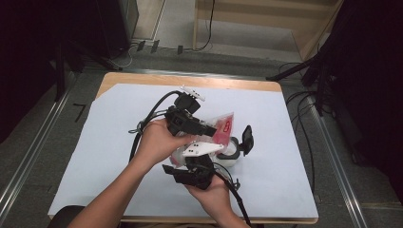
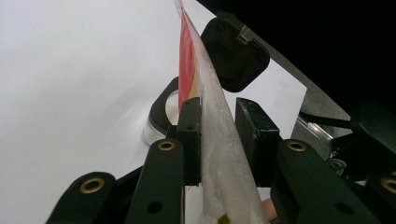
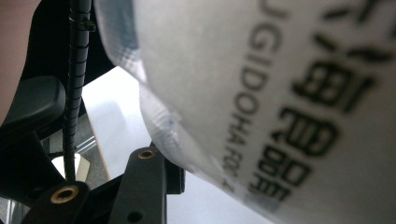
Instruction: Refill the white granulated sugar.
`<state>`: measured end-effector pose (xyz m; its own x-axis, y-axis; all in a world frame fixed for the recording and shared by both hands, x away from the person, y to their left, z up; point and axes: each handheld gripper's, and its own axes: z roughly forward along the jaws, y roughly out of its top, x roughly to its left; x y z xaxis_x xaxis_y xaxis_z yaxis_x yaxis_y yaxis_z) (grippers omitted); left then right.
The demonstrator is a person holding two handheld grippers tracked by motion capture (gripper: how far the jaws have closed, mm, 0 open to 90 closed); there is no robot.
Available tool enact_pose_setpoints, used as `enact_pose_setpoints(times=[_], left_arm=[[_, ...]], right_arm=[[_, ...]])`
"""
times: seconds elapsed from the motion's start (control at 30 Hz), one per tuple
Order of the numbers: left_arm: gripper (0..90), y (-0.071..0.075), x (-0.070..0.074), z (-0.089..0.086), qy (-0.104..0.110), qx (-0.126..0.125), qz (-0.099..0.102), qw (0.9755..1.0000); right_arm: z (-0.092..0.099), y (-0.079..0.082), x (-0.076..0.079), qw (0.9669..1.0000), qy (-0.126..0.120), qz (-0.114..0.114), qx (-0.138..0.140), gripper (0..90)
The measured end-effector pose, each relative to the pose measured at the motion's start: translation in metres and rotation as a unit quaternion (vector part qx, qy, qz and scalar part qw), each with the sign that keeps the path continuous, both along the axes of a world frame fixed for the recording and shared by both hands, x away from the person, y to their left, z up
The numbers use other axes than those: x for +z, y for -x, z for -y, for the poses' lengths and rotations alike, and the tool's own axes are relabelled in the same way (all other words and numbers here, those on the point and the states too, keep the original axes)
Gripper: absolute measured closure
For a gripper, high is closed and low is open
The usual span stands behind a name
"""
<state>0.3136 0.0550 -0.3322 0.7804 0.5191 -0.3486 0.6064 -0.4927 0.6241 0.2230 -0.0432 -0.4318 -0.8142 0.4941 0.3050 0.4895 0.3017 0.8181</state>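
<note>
Both hands met mid-table, left gripper [image 1: 209, 129] clamped on the red-and-clear plastic pouch [image 1: 222, 127] above the open-lidded container [image 1: 231, 153]. Right gripper [image 1: 202, 159] hugged the pouch from below, grip hard to judge. Plenty of bare white sheet [image 1: 109, 142] around, table edges far off.

Middle of worktop [image 1: 119, 142]: crowded; both claws, left claw [image 1: 209, 129] and right claw [image 1: 202, 159], meet over the plastic bag [image 1: 223, 126].
Beside the bag: a round container [image 1: 233, 154] with its black lid [image 1: 247, 137] standing open blocks the right side.
Left half: bare white sheet, free passage.
Far edge: open strip behind the bag.
Cables [image 1: 142, 128]: trail near the hands.
</note>
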Motion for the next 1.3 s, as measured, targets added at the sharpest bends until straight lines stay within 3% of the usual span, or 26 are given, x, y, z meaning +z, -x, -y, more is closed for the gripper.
enact_pose_setpoints(times=[0.97,1.3], left_arm=[[70.3,-0.0010,0.0005,-0.0002,0.008,0.004,0.000,1.0000],[70.6,0.0007,0.0025,-0.0013,0.002,0.005,0.005,1.0000]], right_arm=[[0.0010,-0.0008,0.0018,0.9999,-0.006,-0.010,-0.002,63.8],[-0.0007,0.0014,0.0026,0.9999,0.007,0.011,0.004,63.7]])
